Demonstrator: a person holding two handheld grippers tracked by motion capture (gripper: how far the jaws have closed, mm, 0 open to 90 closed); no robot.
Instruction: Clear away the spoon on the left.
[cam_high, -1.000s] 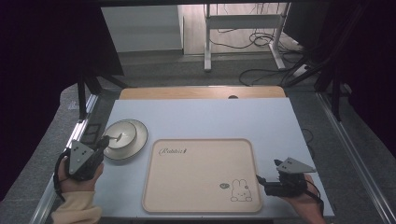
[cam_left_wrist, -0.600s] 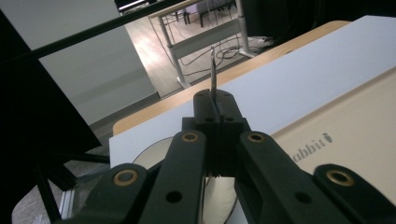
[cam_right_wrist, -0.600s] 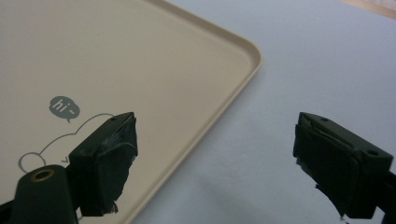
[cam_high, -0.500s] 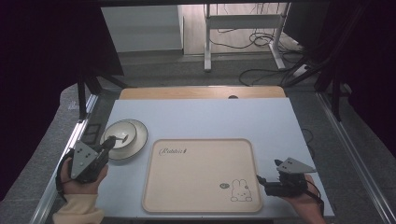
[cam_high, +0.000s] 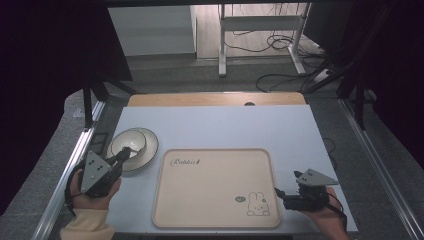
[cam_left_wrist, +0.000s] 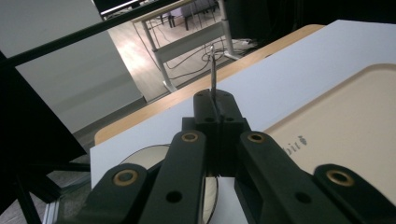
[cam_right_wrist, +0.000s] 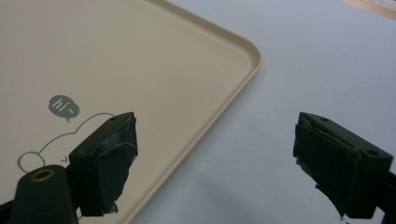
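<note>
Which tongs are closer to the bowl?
The left. The left tongs are right at the bowl, shut on a thin metal handle by its rim. The right tongs are far across the tray, open at its right edge.

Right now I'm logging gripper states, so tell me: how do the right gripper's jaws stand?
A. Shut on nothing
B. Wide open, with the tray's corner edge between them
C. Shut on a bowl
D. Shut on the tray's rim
B: in the right gripper view, the right gripper has its jaws far apart, with the tray edge and the bare table showing between them.
</note>
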